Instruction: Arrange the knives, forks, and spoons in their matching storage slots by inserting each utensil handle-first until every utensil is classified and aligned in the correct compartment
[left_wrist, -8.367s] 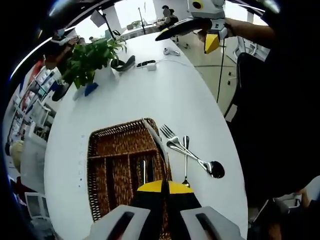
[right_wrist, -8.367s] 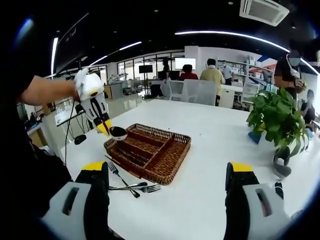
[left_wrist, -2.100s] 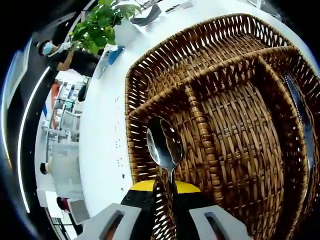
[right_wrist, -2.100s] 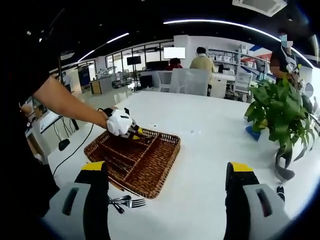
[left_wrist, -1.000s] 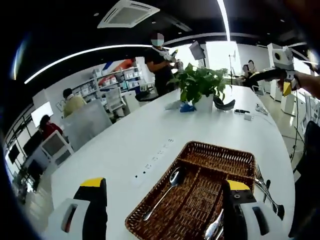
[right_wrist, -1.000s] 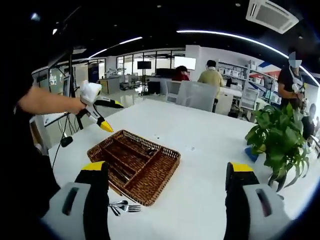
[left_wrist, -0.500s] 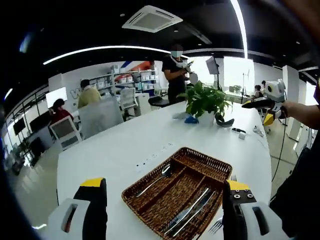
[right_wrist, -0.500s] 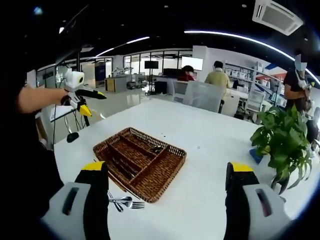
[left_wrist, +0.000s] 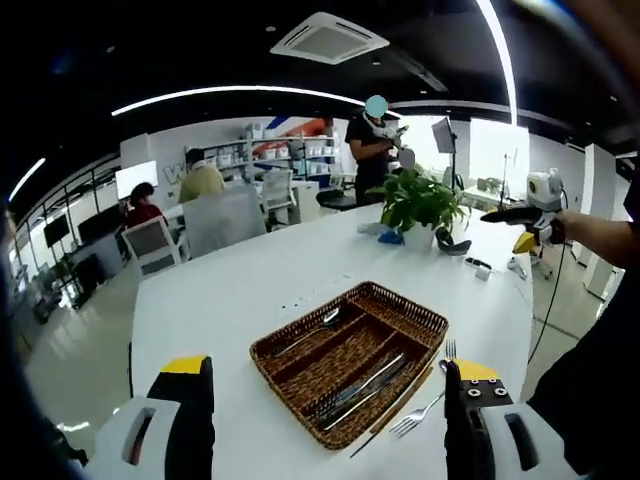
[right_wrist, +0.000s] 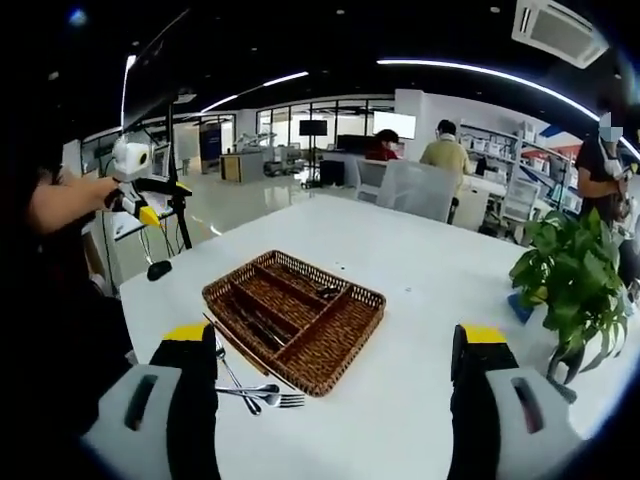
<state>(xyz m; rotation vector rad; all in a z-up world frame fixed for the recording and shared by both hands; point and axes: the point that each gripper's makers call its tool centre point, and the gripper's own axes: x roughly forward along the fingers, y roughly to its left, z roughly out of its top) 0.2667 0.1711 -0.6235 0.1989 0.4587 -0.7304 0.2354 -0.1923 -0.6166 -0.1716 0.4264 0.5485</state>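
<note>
A brown wicker basket (left_wrist: 262, 350) with long compartments sits on the white table (left_wrist: 220, 300). One spoon (left_wrist: 305, 333) lies in its far compartment, and knives (left_wrist: 362, 383) lie in a nearer one. Loose forks (left_wrist: 418, 417) rest on the table beside the basket. My left gripper (left_wrist: 327, 368) is held back from the basket, open and holding nothing. In the right gripper view the basket (right_wrist: 345, 350) is ahead, with forks and a spoon (right_wrist: 255, 392) on the table by its near corner. My right gripper (right_wrist: 335, 338) is open and holds nothing. The left gripper (right_wrist: 150, 192) hangs off to the left.
A potted plant (left_wrist: 415, 205) stands at the table's far end, with a dark object and small devices (left_wrist: 478, 268) near it. The plant (right_wrist: 575, 285) is on the right in the right gripper view. People and office chairs are behind the table. The right gripper (left_wrist: 520, 213) hovers beyond the table's edge.
The left gripper has let go of the spoon, which now lies in the basket, and has opened. Both grippers have drawn back from the basket.
</note>
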